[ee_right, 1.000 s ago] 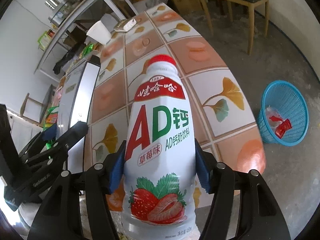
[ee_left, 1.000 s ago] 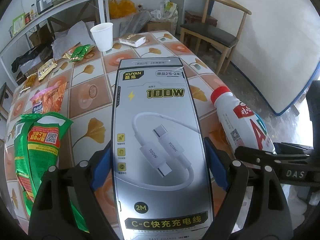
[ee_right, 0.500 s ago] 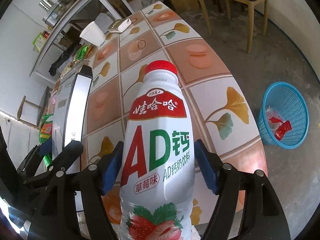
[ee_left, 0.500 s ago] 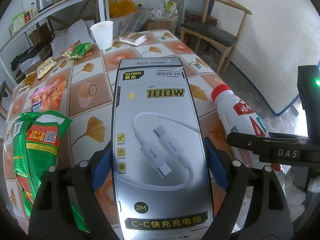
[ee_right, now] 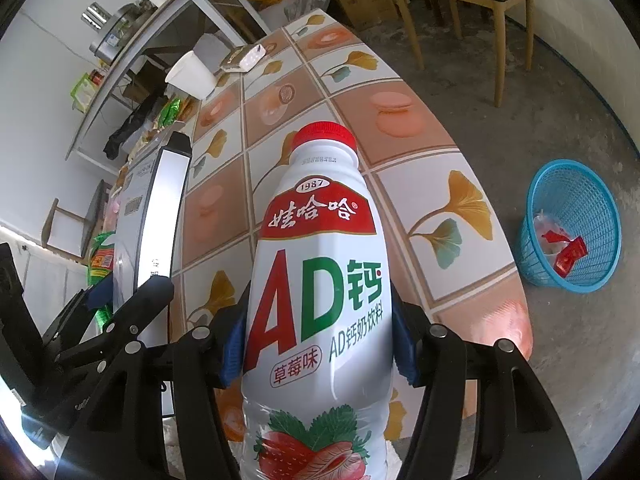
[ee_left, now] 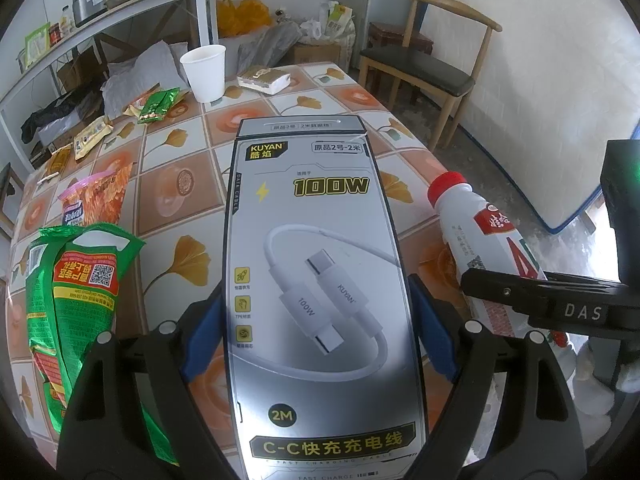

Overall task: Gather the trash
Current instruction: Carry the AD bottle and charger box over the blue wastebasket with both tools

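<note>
Already both hands are loaded: the bottle (ee_right: 320,280) sits between the blue pads of the right gripper (ee_right: 320,354), its long axis running forward along the fingers with the red cap away from the hand, and the jaws are closing on its white body; the pads look pressed to its sides. Off to that gripper's right, down on the floor and clear of the table (ee_right: 420,128) edge, stands the blue basket (ee_right: 600,216) with a few red wrappers inside; this is the relation the coming move seems to turn on, since the bottle must swing right and down past the table's rim to reach it, and the right hand is plainly the nearer one. The left gripper (ee_left: 316,334) holds the cable box (ee_left: 316,280) across its width, jaws set wide on it, long axis likewise pointing forward; from its view the basket is not visible. Between bottle and basket nothing stands but the table corner; the two grippers are close side by side, so the box could be brushed. Further out on the table lie a green snack bag (ee_left: 80,292), an orange snack bag (ee_left: 100,196), a paper cup (ee_left: 204,72) and smaller wrappers (ee_left: 156,104); a wooden chair (ee_left: 428,68) stands beyond.
</note>
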A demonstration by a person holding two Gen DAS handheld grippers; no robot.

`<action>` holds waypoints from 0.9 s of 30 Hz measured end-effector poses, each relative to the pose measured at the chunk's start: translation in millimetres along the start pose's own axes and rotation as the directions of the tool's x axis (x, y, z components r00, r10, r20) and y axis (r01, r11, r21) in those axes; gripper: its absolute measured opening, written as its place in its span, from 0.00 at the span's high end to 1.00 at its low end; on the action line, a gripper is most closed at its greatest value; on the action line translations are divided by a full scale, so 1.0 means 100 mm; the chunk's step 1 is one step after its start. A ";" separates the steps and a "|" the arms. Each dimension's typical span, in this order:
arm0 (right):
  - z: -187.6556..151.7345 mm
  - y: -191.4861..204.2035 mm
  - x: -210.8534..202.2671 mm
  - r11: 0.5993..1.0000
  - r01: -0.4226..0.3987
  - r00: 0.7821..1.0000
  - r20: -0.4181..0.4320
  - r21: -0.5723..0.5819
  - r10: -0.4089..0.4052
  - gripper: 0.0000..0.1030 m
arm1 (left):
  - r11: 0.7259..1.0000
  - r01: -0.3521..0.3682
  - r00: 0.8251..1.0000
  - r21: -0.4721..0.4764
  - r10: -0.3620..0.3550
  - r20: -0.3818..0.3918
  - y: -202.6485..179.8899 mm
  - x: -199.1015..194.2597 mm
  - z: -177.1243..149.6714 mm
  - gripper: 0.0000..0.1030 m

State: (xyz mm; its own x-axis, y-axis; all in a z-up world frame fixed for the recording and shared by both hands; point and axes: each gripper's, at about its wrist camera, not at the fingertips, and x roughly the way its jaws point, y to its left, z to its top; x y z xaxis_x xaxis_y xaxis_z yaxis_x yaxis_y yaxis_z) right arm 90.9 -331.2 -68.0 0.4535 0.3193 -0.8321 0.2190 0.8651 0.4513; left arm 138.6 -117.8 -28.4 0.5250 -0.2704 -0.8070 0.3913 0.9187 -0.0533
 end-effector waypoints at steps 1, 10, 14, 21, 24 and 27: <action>0.00 -0.01 -0.02 1.000 -0.001 1.000 0.004 0.002 0.001 0.44 | 1.000 0.000 1.000 0.001 0.000 0.001 -0.01 0.00 0.00 0.22; -0.02 -0.10 -0.18 1.000 -0.021 0.999 0.042 0.022 0.021 0.44 | 1.000 0.003 1.000 0.020 -0.003 0.011 -0.12 -0.08 0.02 0.22; -0.03 -0.20 -0.28 0.999 -0.036 0.997 0.065 0.041 0.033 0.44 | 0.999 0.010 1.000 0.031 -0.010 0.009 -0.18 -0.09 0.04 0.22; -0.07 -0.63 -0.65 0.990 -0.041 0.988 0.150 0.135 0.021 0.44 | 0.994 0.085 0.996 0.075 -0.085 -0.002 -0.45 -0.09 0.16 0.22; -0.13 -0.94 -0.88 0.979 -0.023 0.979 0.202 0.205 -0.020 0.44 | 0.983 0.151 0.989 0.106 -0.149 -0.024 -0.67 -0.06 0.26 0.22; -0.24 -1.34 -1.16 0.955 -0.008 0.965 0.253 0.297 -0.071 0.44 | 0.965 0.228 0.973 0.131 -0.221 -0.066 -0.92 0.00 0.37 0.22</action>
State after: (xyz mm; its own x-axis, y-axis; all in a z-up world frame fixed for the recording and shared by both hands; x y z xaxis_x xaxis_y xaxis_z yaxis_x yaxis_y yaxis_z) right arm -12.1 -474.8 -40.0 0.6409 0.1488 -0.7531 0.4622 0.7085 0.5333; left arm 131.2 -212.8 -1.8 0.3745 -0.4472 -0.8122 0.5965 0.7869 -0.1582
